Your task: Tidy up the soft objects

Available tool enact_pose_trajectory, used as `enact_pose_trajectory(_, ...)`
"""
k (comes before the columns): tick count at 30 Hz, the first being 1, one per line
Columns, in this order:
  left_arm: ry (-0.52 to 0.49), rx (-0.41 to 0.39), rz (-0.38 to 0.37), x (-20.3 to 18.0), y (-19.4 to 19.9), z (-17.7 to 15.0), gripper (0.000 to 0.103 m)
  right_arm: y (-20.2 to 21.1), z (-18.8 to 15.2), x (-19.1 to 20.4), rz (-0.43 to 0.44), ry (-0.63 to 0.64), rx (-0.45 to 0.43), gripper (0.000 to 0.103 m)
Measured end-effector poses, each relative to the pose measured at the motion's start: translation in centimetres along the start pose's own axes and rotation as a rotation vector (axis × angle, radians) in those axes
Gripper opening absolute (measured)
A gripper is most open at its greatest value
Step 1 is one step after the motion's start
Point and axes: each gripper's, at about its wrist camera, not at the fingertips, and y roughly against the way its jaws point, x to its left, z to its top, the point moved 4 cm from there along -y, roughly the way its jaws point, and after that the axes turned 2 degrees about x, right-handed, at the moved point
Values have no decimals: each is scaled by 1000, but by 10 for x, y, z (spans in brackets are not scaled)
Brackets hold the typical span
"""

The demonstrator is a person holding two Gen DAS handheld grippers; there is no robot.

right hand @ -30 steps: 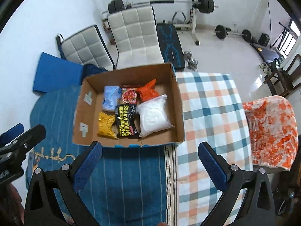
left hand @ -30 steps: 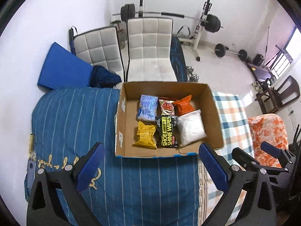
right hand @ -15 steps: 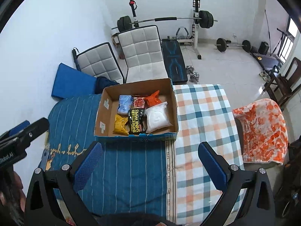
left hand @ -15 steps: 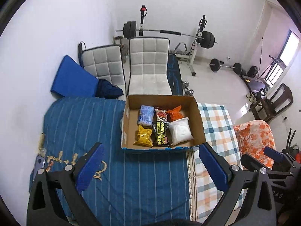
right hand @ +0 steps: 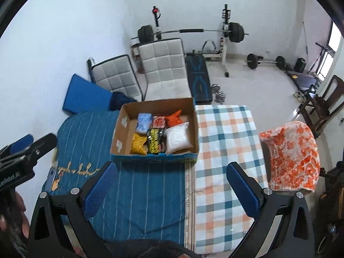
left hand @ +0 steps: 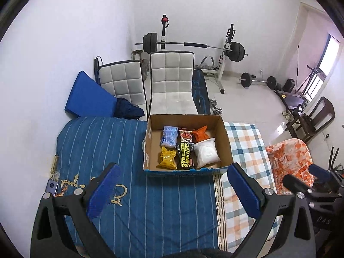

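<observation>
An open cardboard box (left hand: 224, 137) (right hand: 120, 133) sits on the bed. It holds several soft packets: a yellow packet (left hand: 167, 158) (right hand: 138, 144), a black shoe-wipes pack (left hand: 186, 158) (right hand: 155, 143), a white bag (left hand: 206, 152) (right hand: 177, 137), a light blue pack (left hand: 169, 138) (right hand: 143, 123), a red packet (left hand: 185, 135) and an orange pouch (left hand: 200, 132) (right hand: 174, 118). My left gripper (left hand: 172, 190) is open and empty, high above the blue cover in front of the box. My right gripper (right hand: 171, 190) is open and empty, equally far back.
The bed has a blue striped cover (left hand: 103, 142) on the left and a checked sheet (right hand: 225, 133) on the right. An orange floral cloth (right hand: 290, 154) hangs over a chair at right. Two white chairs (left hand: 169, 81), a blue mat (left hand: 90, 95) and a barbell rack (left hand: 193, 45) stand behind.
Both grippers have pulled up and back from the box, which now looks smaller and farther away. Both stay open and empty. The packets have not moved.
</observation>
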Motion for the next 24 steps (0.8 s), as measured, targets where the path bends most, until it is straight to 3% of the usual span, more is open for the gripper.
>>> enact_pose_trajectory(13, 7, -46, 30, 3, 4, 19, 103, 11, 31, 0, -50, 20, -86, 103)
enact_pose_trajectory(24, 9, -58, 35, 3, 4, 22, 103, 15, 39, 7, -34, 29, -105, 103)
